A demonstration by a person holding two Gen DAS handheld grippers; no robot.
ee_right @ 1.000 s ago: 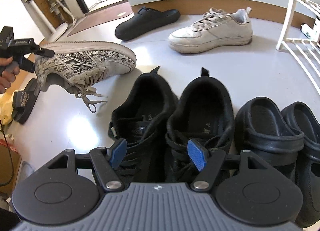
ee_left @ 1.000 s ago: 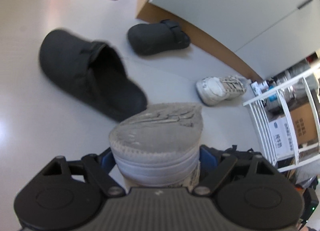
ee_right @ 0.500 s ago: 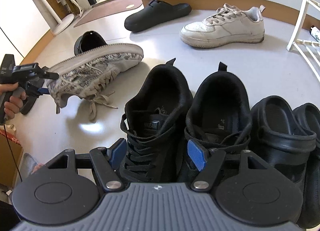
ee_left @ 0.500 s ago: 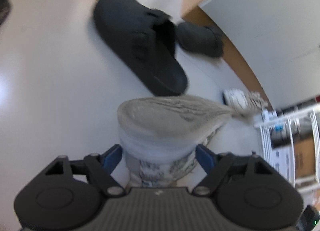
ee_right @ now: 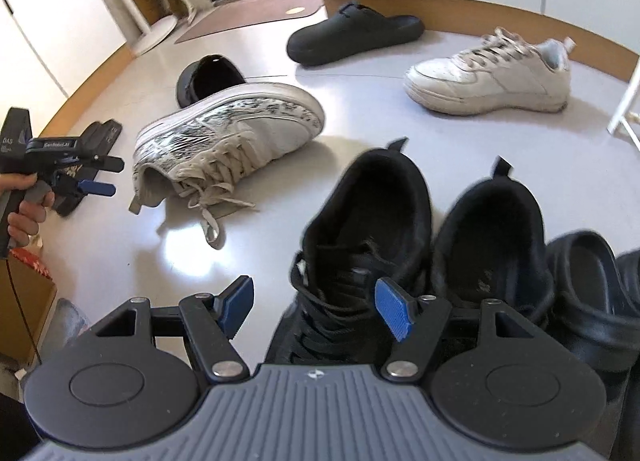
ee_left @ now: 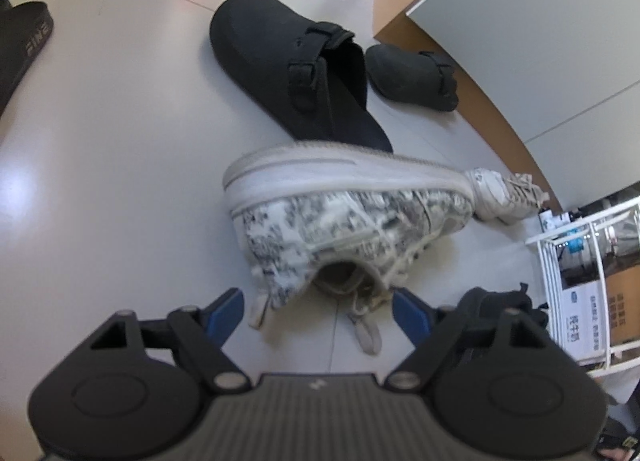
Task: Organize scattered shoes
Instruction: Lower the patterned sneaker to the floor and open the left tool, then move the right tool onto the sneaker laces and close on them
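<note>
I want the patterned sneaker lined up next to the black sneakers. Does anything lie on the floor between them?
Nothing visible does. The patterned sneaker lies on its side, and only bare floor and its own loose laces separate it from the nearer of the black sneakers.

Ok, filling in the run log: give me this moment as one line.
left gripper: jaws just opening, clear of patterned sneaker | patterned sneaker: on its side on floor | right gripper: open over black sneakers

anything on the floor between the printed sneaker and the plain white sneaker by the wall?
Nothing. In the right wrist view the floor between the printed sneaker and the white sneaker is bare; the black clog sits behind that stretch.
</note>
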